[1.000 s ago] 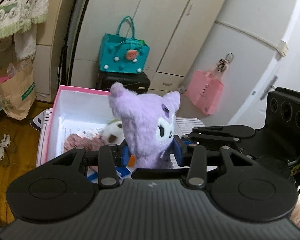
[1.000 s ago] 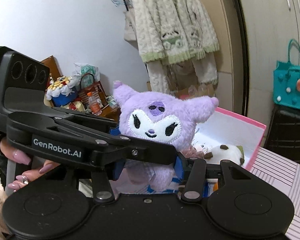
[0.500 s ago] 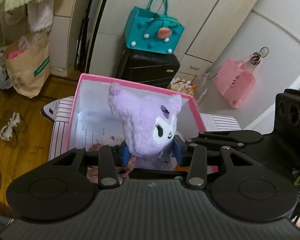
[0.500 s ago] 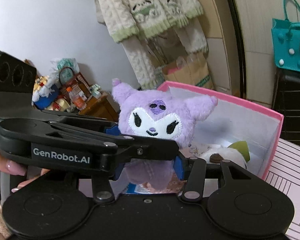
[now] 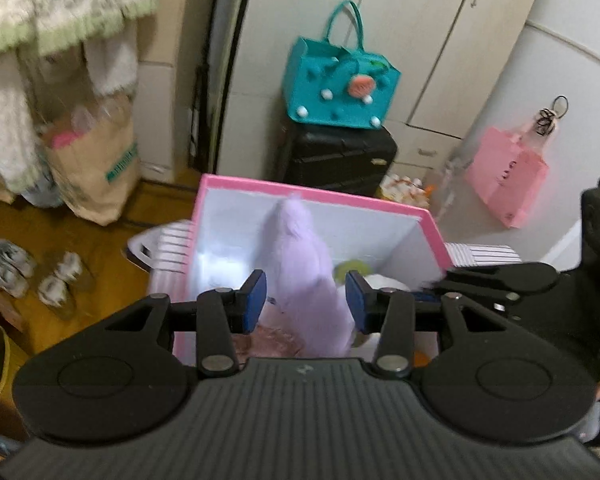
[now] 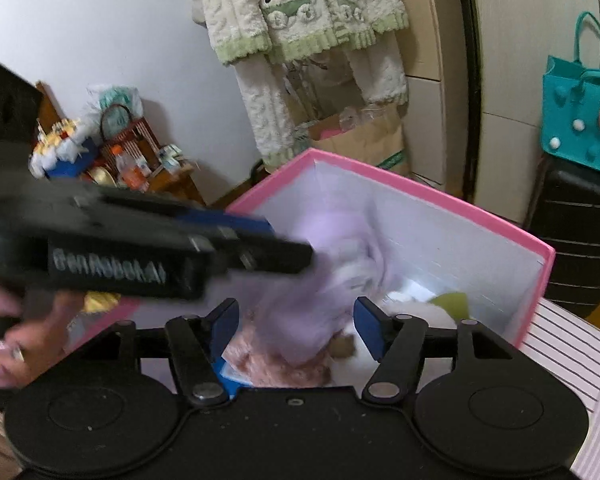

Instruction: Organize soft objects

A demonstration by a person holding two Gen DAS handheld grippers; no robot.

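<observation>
We are at the drop-off: the pink box point(image 5: 236, 184) fills mid-frame, and the purple plush point(image 5: 312, 280) slumps inside it. Both the left gripper point(image 5: 306, 300) and right gripper point(image 6: 296, 322) have just been opening; their fingers stand apart, the plush loose between them. Next, we should draw both back clear of the box rim.

The plush toy point(image 5: 306, 276) sits in the box point(image 5: 316, 194) just ahead of the left hand-held gripper point(image 5: 306, 300); the tote bag point(image 5: 340, 84) stands on the suitcase point(image 5: 340, 160) behind the box; the paper bag point(image 5: 96, 168) stands far left.
</observation>
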